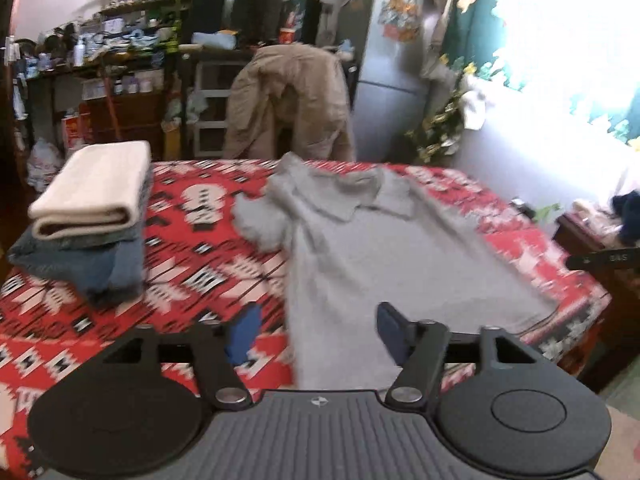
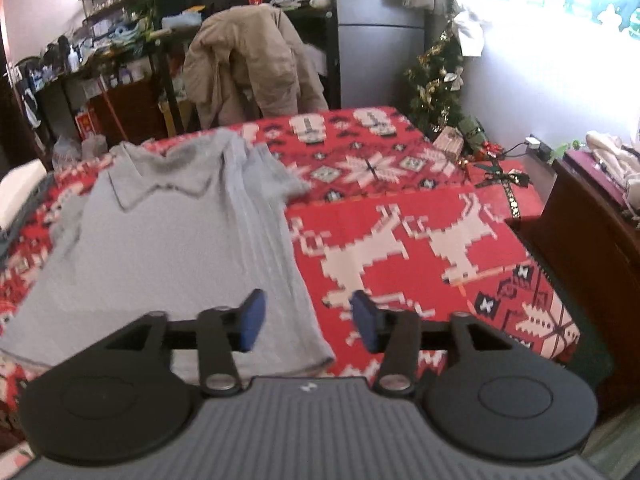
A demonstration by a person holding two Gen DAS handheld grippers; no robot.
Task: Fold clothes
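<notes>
Both my left gripper (image 1: 316, 330) and right gripper (image 2: 306, 316) stand apart, holding nothing, above the near hem of the grey polo shirt (image 1: 384, 248), which lies flat, collar toward the table's (image 2: 420, 216) far edge. I should pinch a side edge cleanly, both layers, before folding inward.

A tan coat (image 1: 288, 96) hangs before a silver fridge (image 1: 384, 60).

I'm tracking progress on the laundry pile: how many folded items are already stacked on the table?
3, at the table's far left: a cream folded item on top, a grey-blue one under it, a blue one at the bottom. More thin layers could be hidden.
</notes>
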